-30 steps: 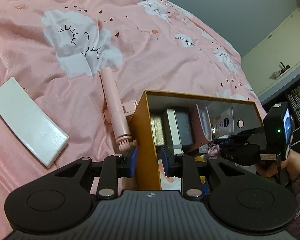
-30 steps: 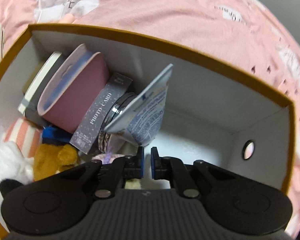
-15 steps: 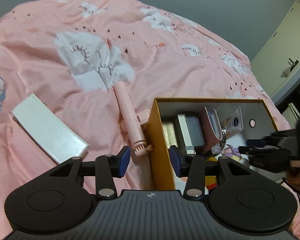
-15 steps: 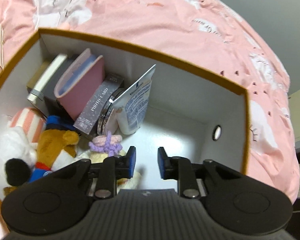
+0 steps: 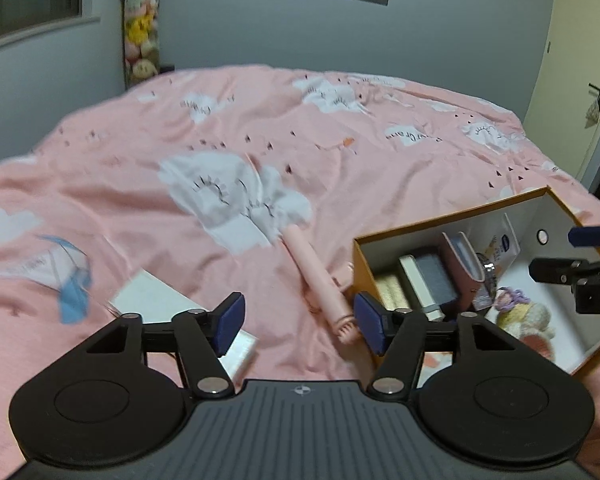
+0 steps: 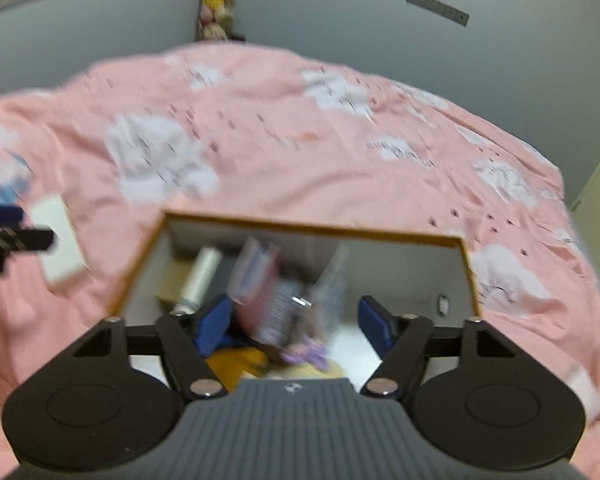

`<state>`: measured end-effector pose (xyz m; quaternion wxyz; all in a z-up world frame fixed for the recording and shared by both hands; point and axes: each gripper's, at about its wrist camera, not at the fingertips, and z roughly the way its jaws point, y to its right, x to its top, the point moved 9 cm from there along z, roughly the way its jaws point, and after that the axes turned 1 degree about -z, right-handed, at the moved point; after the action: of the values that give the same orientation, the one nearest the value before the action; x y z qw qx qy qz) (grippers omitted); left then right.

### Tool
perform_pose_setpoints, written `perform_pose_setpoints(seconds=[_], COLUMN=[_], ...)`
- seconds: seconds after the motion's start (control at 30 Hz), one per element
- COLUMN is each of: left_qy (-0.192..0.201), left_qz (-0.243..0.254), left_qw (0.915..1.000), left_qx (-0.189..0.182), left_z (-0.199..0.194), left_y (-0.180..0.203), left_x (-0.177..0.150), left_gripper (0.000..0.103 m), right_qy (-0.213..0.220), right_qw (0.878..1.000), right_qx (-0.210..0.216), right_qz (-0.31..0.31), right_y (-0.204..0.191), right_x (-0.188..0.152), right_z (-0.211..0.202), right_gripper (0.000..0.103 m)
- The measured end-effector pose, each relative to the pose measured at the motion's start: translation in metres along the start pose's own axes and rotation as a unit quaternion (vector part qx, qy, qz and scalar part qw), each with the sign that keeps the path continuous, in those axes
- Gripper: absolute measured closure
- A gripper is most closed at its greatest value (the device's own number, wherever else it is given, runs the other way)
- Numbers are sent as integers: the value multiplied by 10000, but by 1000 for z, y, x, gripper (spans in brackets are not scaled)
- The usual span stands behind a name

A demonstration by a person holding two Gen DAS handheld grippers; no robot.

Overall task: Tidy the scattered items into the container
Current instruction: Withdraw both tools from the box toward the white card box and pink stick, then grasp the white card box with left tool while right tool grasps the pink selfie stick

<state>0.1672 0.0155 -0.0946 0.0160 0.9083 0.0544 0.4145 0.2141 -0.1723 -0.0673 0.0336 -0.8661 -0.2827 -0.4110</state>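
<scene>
Two grippers, left gripper [image 5: 299,326] and right gripper [image 6: 294,326], are hovering with jaws just opening wide and gripping nothing. A pink stick [image 5: 320,286] is lying beside the orange box [image 5: 456,220] on the pink bedspread [image 5: 260,120], a white carton [image 5: 156,300] resting nearer the bed's left edge.

It was a home bedroom: a bed [image 5: 340,152] under a pink cloud-printed duvet filled the room, stuffed toys [image 5: 140,28] were stacked in the corner by a window [image 5: 28,0], and a cream door [image 5: 580,80] stood to the right.
</scene>
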Motion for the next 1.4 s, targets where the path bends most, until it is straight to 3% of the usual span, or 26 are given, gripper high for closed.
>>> perform_pose_setpoints(seconds=[0.17, 0.3, 0.57, 0.8, 0.93, 1.1, 1.2, 1.4], left_qy=[-31, -173, -906, -1503, -1881, -2212, -2293, -2375], left_qz=[-170, -403, -760, -970, -1354, -1981, -2377, -2767], left_qw=[9998, 9989, 9930, 9837, 9723, 9537, 9420, 9285], left_qx=[119, 186, 43, 185, 293, 476, 593, 706], left_z=[-7, -6, 16, 48, 69, 90, 100, 117], left_y=[-19, -39, -76, -103, -118, -134, -142, -146], left_x=[1, 1, 3, 12, 8, -7, -15, -23], left_gripper=[31, 31, 31, 31, 32, 32, 32, 30], right_qy=[265, 208, -116, -597, -978, -1493, -1823, -2349], right_qw=[9991, 9966, 9887, 9823, 9789, 9731, 9659, 9529], right_qx=[305, 746, 1382, 1723, 1687, 1625, 1734, 1844], right_qz=[-97, -268, -569, -437, -603, -666, -620, -528], right_y=[-38, -67, -103, -119, -124, -124, -125, -129], right_x=[10, 17, 45, 77, 87, 88, 84, 80], right_z=[-3, 2, 26, 73, 109, 155, 178, 212], right_gripper=[24, 24, 24, 38, 47, 48, 48, 48])
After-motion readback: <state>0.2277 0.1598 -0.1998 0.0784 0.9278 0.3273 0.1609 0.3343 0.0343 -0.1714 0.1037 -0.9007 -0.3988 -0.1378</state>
